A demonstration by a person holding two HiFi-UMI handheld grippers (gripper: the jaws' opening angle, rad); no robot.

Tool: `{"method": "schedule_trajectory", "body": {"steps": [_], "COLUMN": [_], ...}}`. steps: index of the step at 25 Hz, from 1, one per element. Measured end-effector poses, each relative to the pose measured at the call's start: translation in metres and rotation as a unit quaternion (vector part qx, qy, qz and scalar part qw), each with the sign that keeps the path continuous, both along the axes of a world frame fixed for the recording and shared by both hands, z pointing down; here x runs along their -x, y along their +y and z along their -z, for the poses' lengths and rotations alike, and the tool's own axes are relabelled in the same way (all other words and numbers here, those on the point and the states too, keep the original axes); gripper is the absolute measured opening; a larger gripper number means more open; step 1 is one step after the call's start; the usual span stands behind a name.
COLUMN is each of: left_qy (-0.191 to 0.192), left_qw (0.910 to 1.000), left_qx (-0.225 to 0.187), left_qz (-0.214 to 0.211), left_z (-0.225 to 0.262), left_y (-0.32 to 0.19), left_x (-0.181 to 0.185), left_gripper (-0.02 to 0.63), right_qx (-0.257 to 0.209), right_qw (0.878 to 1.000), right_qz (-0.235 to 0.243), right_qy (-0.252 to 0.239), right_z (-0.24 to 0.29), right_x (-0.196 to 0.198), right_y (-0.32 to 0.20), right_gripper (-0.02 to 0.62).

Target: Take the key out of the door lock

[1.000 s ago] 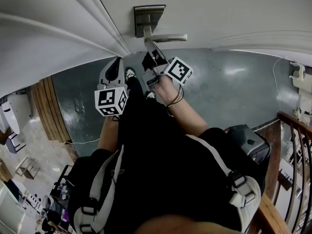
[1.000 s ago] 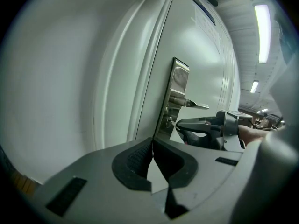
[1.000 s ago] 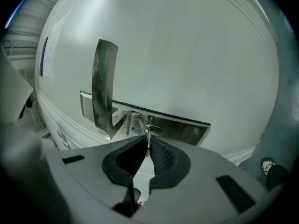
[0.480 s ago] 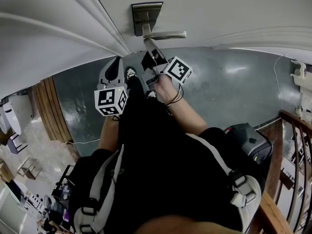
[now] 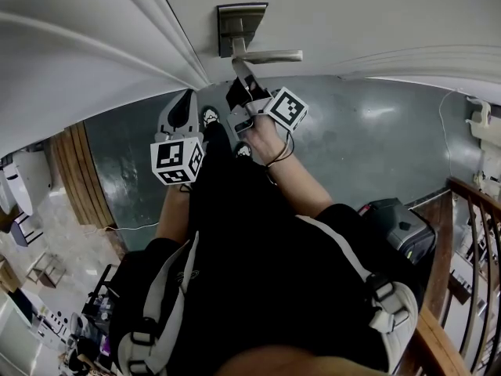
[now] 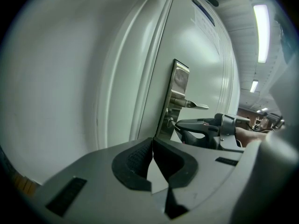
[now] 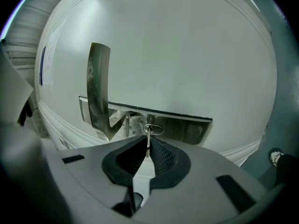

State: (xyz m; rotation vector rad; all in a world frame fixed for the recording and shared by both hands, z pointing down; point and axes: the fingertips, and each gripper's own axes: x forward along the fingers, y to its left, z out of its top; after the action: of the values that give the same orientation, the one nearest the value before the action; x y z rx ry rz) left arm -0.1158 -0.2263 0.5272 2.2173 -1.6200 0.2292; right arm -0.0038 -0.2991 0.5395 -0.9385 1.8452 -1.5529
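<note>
Even indoor light, ceiling strip lamp (image 6: 260, 31) glaring, dark warped fisheye edges

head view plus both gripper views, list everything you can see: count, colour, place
white panelled door: 1, white, across the top
metal lock plate with lever handle: 1, silver, on the door
small metal key: 1, silver, in the keyhole under the lever
glossy floor: 1, grey-green, below the door
black box: 1, black, at right by the railing
wooden railing: 1, brown, right edge
left hand-held gripper: 1, grey, shut, empty, away from the lock
right hand-held gripper: 1, grey, shut on the key
</note>
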Motion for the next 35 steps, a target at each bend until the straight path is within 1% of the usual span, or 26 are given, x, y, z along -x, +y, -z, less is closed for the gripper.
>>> {"method": "schedule_trajectory", "body": {"steps": [4,6,8,11,13,17,27,31,35], "left_qy": [0.001,0.003,0.005,0.006,0.006,0.006,0.006,0.005,0.001], "left_qw": [1.0,1.0,1.0,1.0,1.0,0.9999,0.9997,0.9997,0.9997], "left_qx": [0.001,0.002,0.002,0.0,-0.003,-0.01,-0.013,-0.013,-0.016], "left_qz": [0.0,0.001,0.001,-0.003,-0.006,-0.01,-0.019,-0.019,-0.021], "left_z": [-0.001,-0.002,-0.002,-0.001,0.001,0.007,0.009,0.009,0.012], "left_y": [0.004,0.006,0.007,0.005,0.005,0.011,0.037,0.057,0.077], "left_x": [0.002,0.001,0.001,-0.001,-0.003,-0.011,-0.03,-0.039,-0.049], "left_gripper": [0.025,0.025,0.025,0.025,0.025,0.025,0.025,0.025,0.025], "right_qx": [-0.009,-0.009,-0.009,-0.024,-0.023,-0.037,-0.04,-0.053,-0.077], "right_qw": [1.0,1.0,1.0,0.999,0.999,0.997,0.989,0.982,0.969], "right_qz": [-0.002,-0.005,-0.003,0.02,0.03,0.037,0.054,0.061,0.07], "right_qy": [0.004,-0.01,-0.012,0.013,0.028,0.059,0.133,0.17,0.223], "right_z": [0.004,0.007,0.006,0.003,-0.002,0.003,-0.006,-0.005,0.001], "right_x": [-0.001,0.001,0.002,0.008,0.007,-0.007,-0.035,-0.048,-0.059], "right_y": [0.002,0.007,0.021,0.042,0.05,0.057,0.098,0.118,0.137], "right_gripper": [0.031,0.029,0.028,0.028,0.028,0.029,0.029,0.029,0.029]}}
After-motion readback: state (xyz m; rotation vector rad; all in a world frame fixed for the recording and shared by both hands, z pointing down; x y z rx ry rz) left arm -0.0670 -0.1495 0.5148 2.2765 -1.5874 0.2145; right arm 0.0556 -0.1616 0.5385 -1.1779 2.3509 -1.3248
